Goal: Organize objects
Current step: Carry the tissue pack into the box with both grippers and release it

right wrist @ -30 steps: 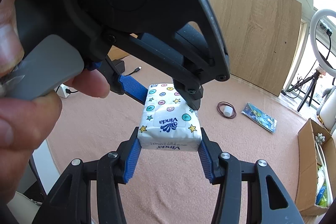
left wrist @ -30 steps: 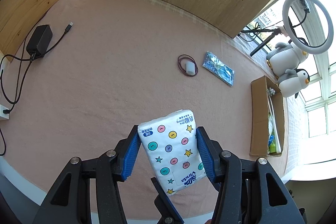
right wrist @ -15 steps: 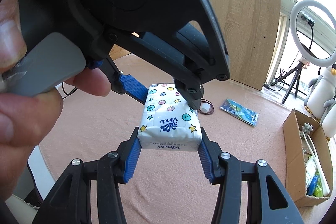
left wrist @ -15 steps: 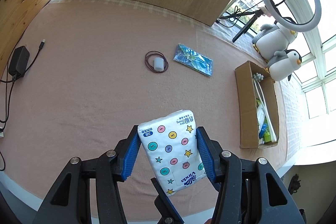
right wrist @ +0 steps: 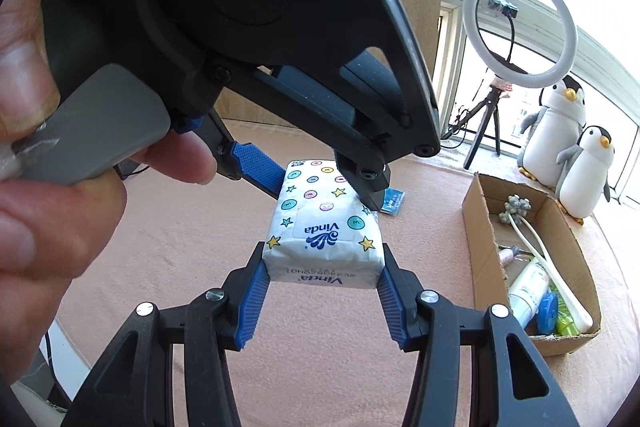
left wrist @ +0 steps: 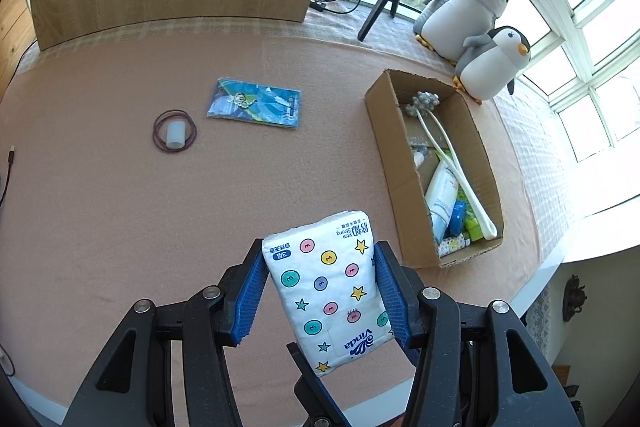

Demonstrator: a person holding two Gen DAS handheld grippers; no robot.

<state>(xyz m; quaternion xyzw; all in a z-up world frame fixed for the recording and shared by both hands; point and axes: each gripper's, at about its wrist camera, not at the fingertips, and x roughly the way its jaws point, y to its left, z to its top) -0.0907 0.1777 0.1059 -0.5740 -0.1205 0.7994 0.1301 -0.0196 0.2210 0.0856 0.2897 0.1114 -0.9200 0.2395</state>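
Between both my tongs, left (left wrist: 320,291) and right (right wrist: 322,277), the tissue pack (right wrist: 326,231) sits pinched; only the left view shows the hair tie (left wrist: 175,129).

A soft white rectangular tissue pack (left wrist: 326,279) is printed with pastel dots, yellow and teal stars, and a blue logo. Black two-finger grippers with ribbed blue pads (right wrist: 252,307) flank it. Beyond the pack, on salmon-pink carpet (left wrist: 120,211), lie a blue-green patterned flat packet (left wrist: 256,103) and a maroon loop (left wrist: 175,129). To the pack's right stands a plain brown cardboard box (left wrist: 394,163), with grey-and-white plush penguins (left wrist: 492,67) behind it.
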